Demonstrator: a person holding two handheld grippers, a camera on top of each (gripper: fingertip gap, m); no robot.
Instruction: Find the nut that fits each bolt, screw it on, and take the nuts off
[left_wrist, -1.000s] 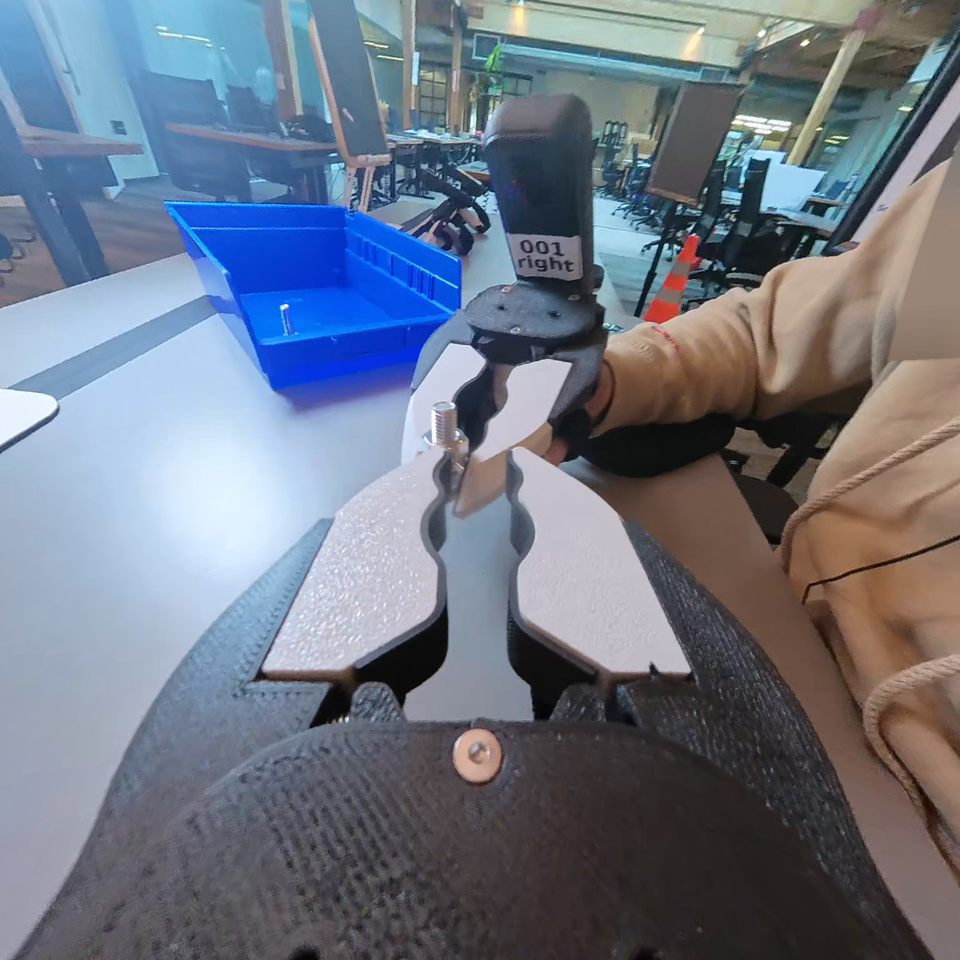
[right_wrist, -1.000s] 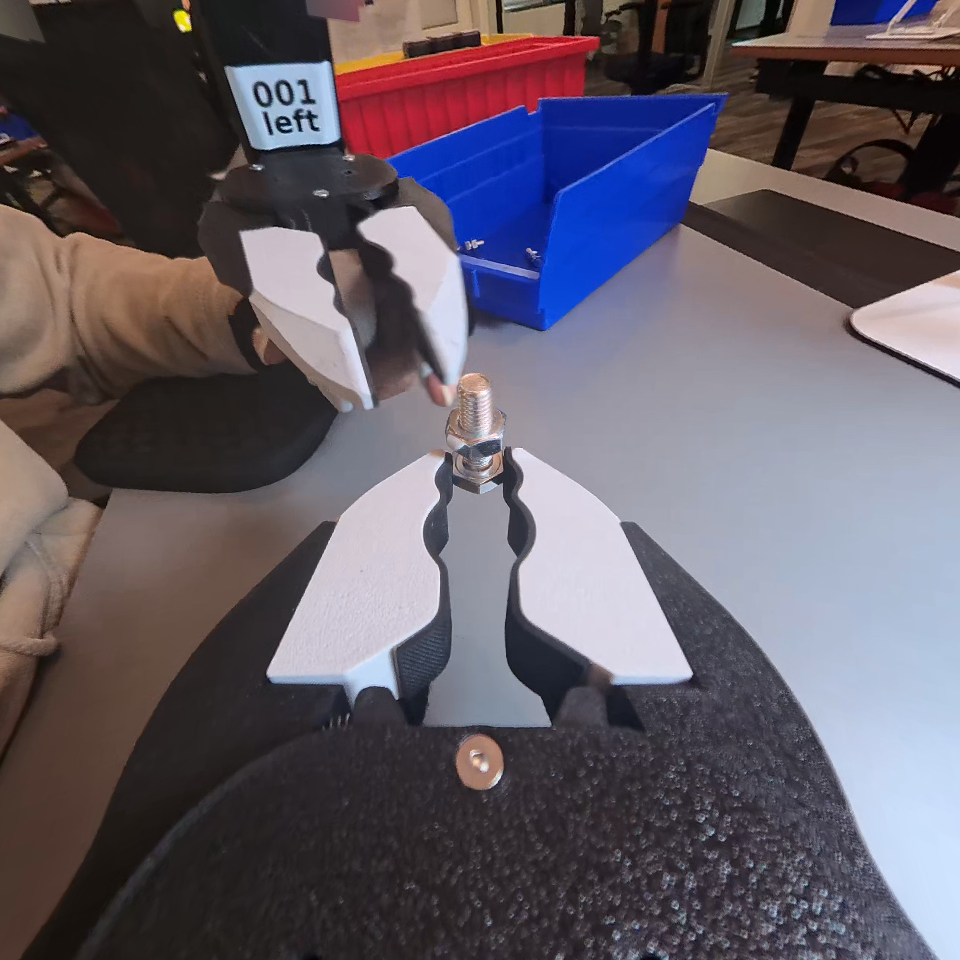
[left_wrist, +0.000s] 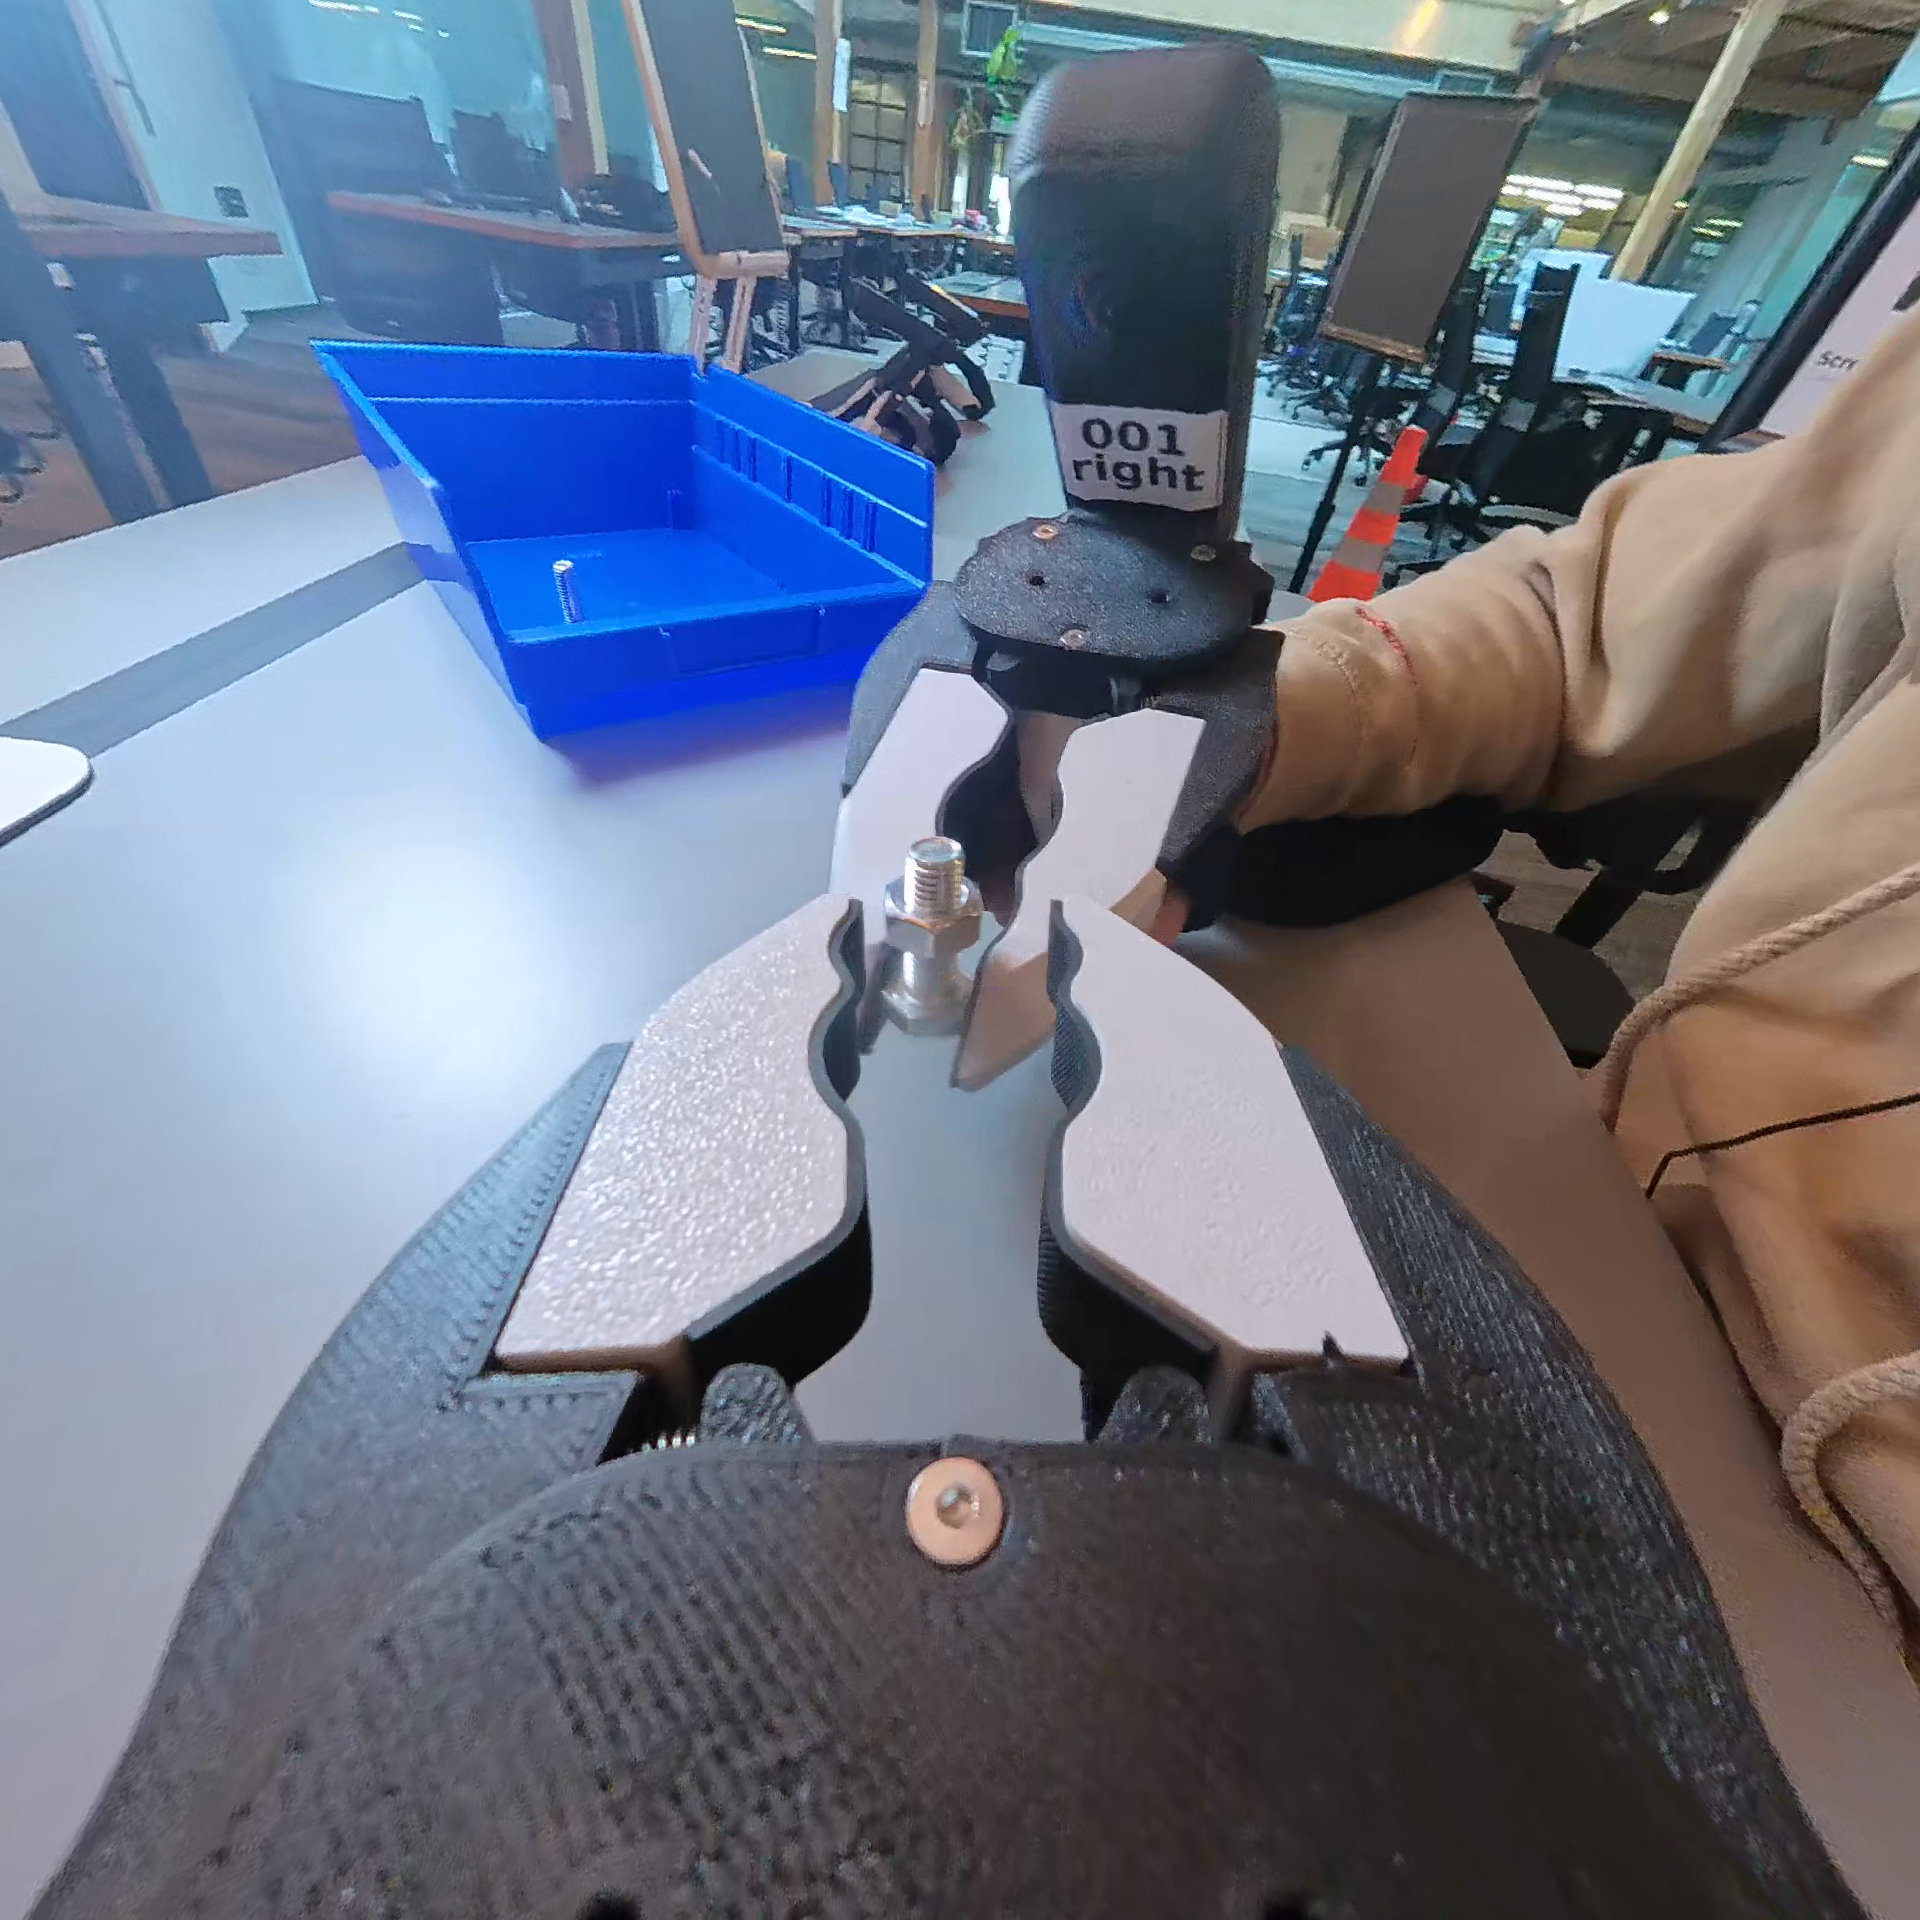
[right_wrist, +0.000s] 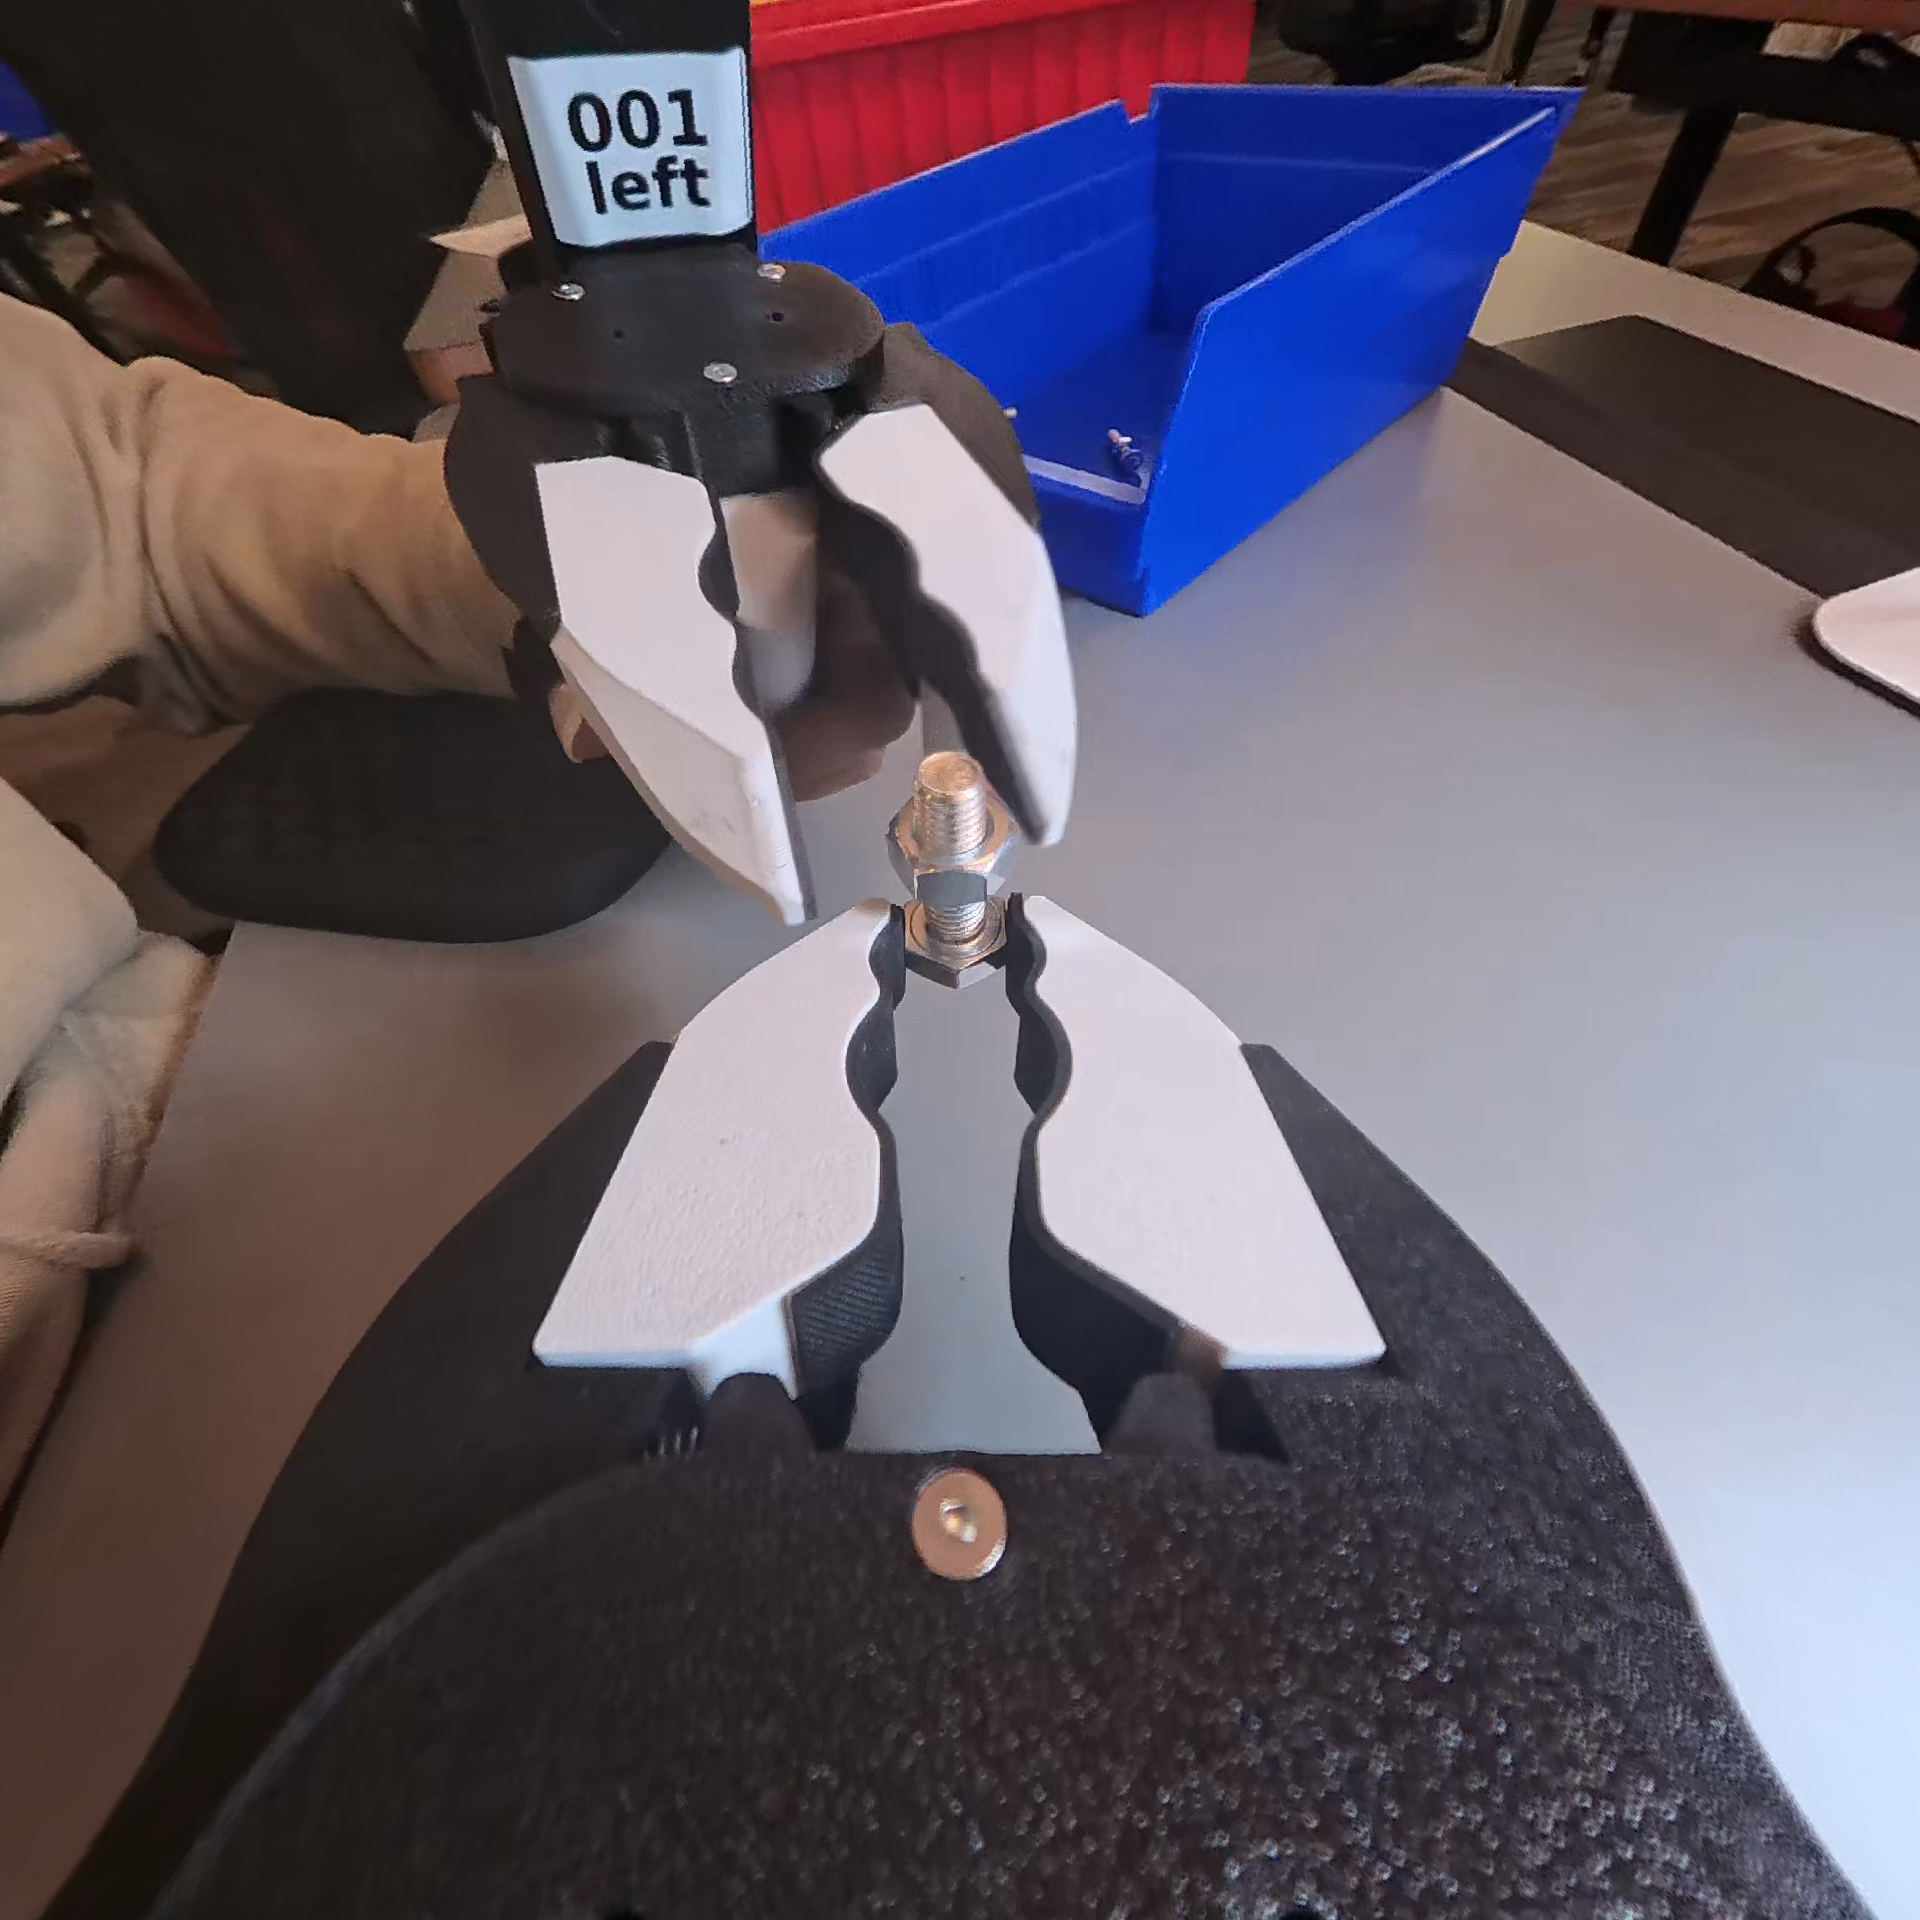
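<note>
Both wrist cams sit low over the grey table (left_wrist: 260, 987), each looking forward along its own fingers, facing each other at close range; shared field: the upright bolt (left_wrist: 932, 940) (right_wrist: 948, 862) between them, the blue bin (left_wrist: 644, 540) (right_wrist: 1299, 343) beyond, each seeing the opposite gripper head-on.

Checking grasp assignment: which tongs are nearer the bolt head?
Right. The right tongs clamp the bolt head; the left tongs are open higher up, flanking the nut.
</note>
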